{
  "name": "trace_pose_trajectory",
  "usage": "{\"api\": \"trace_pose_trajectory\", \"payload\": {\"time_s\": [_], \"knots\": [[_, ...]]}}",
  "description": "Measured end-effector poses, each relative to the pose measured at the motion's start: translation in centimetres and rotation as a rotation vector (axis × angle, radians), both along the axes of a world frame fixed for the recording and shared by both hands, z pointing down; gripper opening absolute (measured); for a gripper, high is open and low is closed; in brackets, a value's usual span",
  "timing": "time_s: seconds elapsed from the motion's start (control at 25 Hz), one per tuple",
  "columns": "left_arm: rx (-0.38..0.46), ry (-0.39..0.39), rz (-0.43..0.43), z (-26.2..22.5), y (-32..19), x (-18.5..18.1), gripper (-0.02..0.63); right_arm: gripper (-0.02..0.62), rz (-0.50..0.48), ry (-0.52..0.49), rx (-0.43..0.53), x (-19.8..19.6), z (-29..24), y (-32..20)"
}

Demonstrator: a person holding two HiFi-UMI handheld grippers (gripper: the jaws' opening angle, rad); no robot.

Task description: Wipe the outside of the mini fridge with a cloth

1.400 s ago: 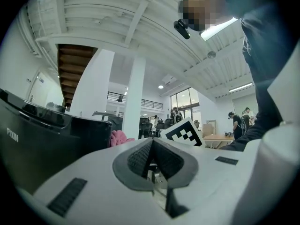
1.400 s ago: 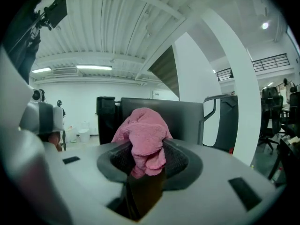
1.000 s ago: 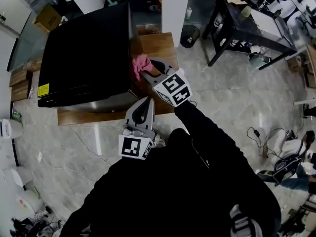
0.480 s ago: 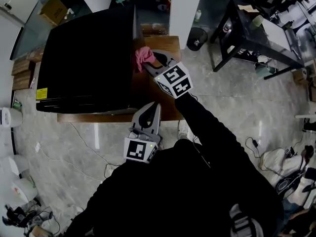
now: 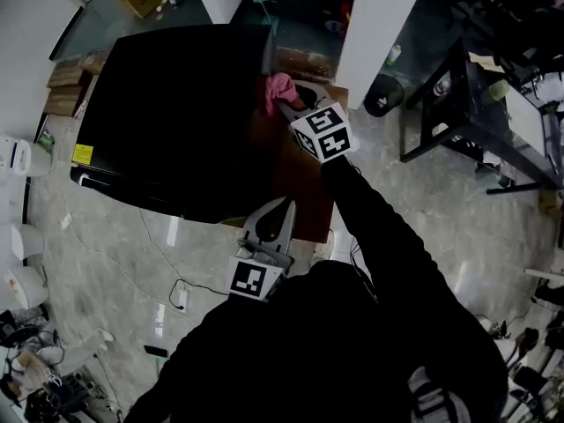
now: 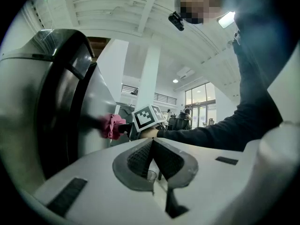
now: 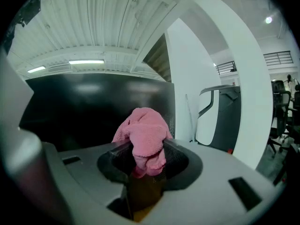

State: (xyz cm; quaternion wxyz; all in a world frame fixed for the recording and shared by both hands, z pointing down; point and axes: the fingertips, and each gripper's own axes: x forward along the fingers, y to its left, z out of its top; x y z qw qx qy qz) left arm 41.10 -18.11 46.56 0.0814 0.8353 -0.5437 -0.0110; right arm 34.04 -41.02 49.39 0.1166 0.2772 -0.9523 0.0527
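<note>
Cloth (image 5: 280, 91): pink, bunched, pressed against the side wall of the fridge (image 5: 176, 113) near its far end; right tool (image 5: 288, 106) clamped on the cloth; left tool (image 5: 284, 206) with jaws together and nothing between them, near the fridge's front corner but apart from it; fridge black-topped, standing on a wooden platform (image 5: 300, 179) on the floor (image 5: 423, 210).

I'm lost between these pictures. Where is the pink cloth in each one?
Head view: pink cloth in the upper middle, at the right side of the black mini fridge.
Left gripper view: small, left of centre, against the fridge's side.
Right gripper view: dead centre, pinched in the right tongs.
Shared landmark: the mini fridge, right beside the cloth in all three views.
</note>
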Motion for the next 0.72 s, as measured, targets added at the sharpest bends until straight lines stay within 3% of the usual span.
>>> {"api": "trace_pose_trajectory", "payload": {"time_s": [0.28, 0.4, 0.56, 0.72], "knots": [[-0.016, -0.013, -0.112, 0.2, -1.1, 0.7, 0.006, 0.144, -0.039, -0.015, -0.03, 0.2, 1.2, -3.4], [0.025, -0.013, -0.149, -0.2, -1.0, 1.0, 0.006, 0.15, -0.034, -0.031, -0.004, 1.4, 0.9, -3.4], [0.054, -0.037, -0.181, -0.3, -0.7, 0.7, 0.006, 0.15, -0.048, -0.082, 0.029, 3.7, 0.6, -0.8], [0.048, -0.032, -0.19, 0.6, 0.9, 0.6, 0.006, 0.15, -0.089, -0.088, 0.009, 6.4, 2.8, 4.9]]}}
